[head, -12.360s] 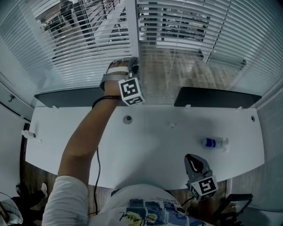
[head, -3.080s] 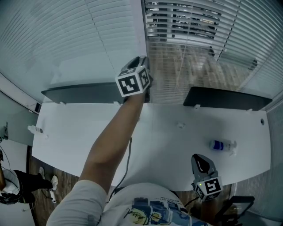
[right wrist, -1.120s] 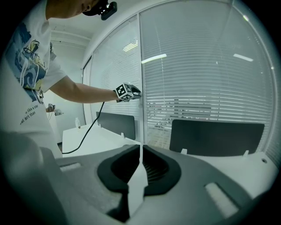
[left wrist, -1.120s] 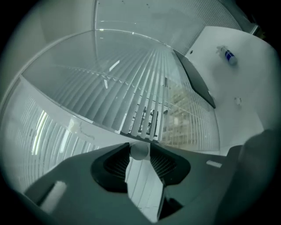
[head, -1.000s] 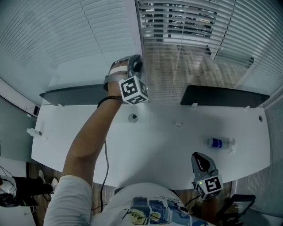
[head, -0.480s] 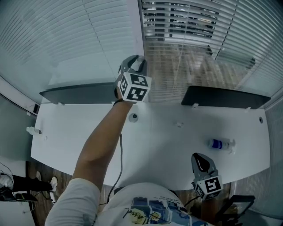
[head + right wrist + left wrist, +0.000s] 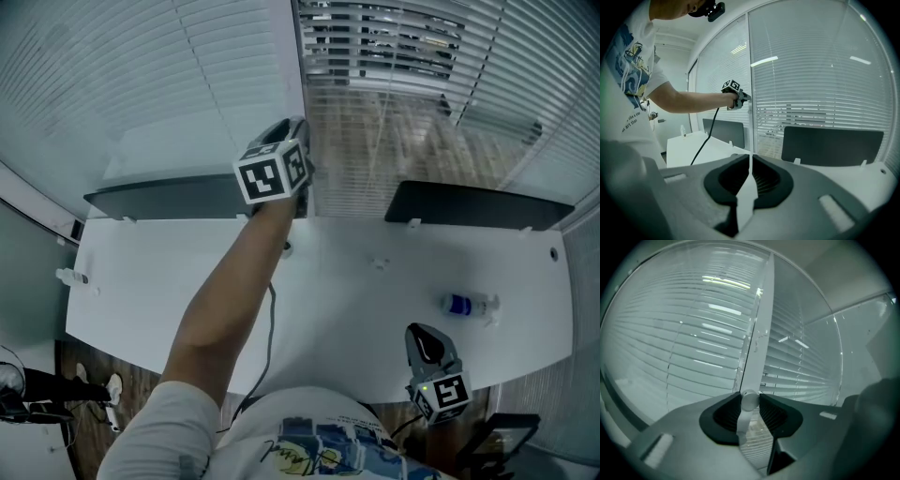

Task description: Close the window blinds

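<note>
1. The head view looks down on a white desk (image 7: 328, 300) that stands against a window. The left blind (image 7: 141, 84) has its slats turned flat and closed. The right blind (image 7: 403, 42) has gaps between its slats, with a building visible through them.
2. Only the head view shows a small bottle (image 7: 464, 305) lying on the desk near the right gripper (image 7: 424, 342), which rests at the desk's near edge.
3. Only the right gripper view shows the person from the side. One arm reaches out level, and the left gripper (image 7: 740, 99) is up against the window's upright post.
4. The left gripper view shows the left gripper (image 7: 750, 399) clamped on the white tilt wand (image 7: 749, 405), which stands upright between the two blinds. The dark pads press on both sides of its rounded part.
5. The right gripper (image 7: 750, 159) has its jaws drawn together, with nothing between them.
6. The marker cube (image 7: 272, 173) bears black-and-white square patterns. The blue print on the shirt (image 7: 630, 61) is too small to read.
</note>
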`<state>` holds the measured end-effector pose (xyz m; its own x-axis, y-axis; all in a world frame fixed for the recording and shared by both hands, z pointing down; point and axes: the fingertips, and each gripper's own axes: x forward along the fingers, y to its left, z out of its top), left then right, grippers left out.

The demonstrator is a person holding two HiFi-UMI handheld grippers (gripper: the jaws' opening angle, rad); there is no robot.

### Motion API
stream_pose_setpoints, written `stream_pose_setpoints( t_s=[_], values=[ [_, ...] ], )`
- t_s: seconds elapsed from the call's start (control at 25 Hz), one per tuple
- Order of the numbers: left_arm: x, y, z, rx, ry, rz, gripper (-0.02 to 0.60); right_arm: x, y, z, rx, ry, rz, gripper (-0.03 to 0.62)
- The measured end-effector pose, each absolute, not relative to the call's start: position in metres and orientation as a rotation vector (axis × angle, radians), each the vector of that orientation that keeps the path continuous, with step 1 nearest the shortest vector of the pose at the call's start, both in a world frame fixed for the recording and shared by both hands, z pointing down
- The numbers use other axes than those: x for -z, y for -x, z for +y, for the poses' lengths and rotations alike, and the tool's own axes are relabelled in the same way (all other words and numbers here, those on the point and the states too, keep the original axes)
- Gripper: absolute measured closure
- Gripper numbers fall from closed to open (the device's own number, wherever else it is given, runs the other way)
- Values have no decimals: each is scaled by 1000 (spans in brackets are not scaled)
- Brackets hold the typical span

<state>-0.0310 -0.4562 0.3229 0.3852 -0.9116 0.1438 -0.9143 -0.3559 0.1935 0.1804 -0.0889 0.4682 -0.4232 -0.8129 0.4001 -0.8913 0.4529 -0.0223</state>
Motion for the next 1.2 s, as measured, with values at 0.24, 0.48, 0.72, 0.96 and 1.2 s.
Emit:
stream_pose_setpoints(
  t_s=[0.24,0.48,0.72,0.96,1.2],
  values=[
    [-331,31,-457,53,-2370,-1574,453,-472,-181,-88,-323,-1451,-2378,582],
    [-328,30,-456,-44,-2436,-1659,449,-471,-185,-85,-321,-1441,-2362,582],
    [-321,33,-444,-70,-2501,-1687,449,-463,-184,-82,-318,-1442,-2373,582],
    [-312,39,-413,-116,-2566,-1691,453,-453,-178,-82,-303,-1415,-2399,582],
    [-316,47,-365,-138,-2619,-1699,480,-452,-178,-79,-254,-1370,-2439,582]
  ],
)
